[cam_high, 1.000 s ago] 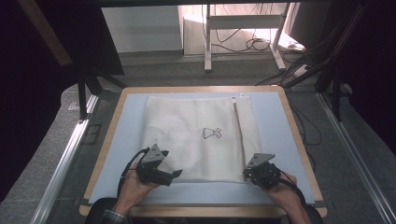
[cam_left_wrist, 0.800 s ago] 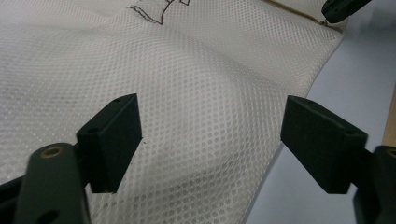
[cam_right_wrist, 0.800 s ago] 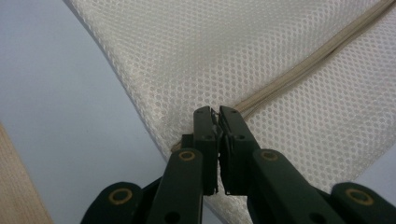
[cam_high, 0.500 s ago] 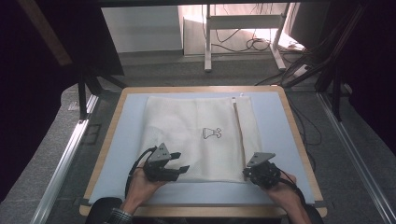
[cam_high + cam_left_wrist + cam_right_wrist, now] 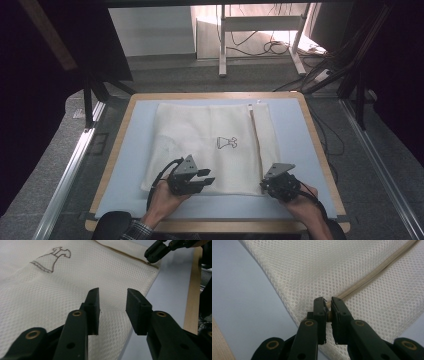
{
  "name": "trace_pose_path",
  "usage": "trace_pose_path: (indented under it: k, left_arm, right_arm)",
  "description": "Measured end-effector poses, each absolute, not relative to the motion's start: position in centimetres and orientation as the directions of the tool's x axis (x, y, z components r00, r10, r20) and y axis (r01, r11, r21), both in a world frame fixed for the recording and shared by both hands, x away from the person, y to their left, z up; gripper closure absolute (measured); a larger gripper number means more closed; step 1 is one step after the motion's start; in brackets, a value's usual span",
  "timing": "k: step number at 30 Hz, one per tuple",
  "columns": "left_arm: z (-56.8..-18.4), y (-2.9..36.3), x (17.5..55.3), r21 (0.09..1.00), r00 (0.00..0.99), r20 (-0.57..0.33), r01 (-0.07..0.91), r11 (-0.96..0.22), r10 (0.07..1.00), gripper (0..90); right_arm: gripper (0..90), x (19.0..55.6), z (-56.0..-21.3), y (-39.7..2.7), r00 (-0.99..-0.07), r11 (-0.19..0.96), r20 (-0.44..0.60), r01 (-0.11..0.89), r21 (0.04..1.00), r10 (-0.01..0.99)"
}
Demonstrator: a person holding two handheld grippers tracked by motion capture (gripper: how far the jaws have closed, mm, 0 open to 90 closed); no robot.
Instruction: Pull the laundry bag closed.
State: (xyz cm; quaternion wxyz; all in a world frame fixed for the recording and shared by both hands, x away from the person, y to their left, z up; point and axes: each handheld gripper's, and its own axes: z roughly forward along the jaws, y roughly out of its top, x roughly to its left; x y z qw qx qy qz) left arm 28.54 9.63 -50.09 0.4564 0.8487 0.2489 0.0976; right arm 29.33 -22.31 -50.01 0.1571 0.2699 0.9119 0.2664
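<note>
Two grippers: right gripper (image 5: 328, 305) pinches mesh bag's (image 5: 210, 145) zipper; left gripper (image 5: 112, 306), closing, part-open above it.

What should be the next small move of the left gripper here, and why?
Probably lower the left gripper onto the mesh laundry bag and close. Its jaws have just been closing, yet a gap remains with no fabric pinched, while the right gripper is shut on the zipper end near the bag's corner.

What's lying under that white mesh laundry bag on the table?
The mesh bag lies flat on a pale blue mat, which shows around its edges and covers the wooden-rimmed table. Whatever sits directly beneath the bag, or inside it, is covered by the mesh.
</note>
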Motion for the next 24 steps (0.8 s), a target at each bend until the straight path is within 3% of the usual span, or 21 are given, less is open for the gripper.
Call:
trace_pose_path:
  k: [24]
  left_arm:
    - [-51.2, 3.7, 29.3, 0.813, 0.907, -0.118, 0.321, -0.485, 0.403, 89.6]
  right_arm:
    - [82.0, 29.5, -50.0, -22.4, -0.815, 0.722, -0.146, 0.395, 0.568, 0.561]
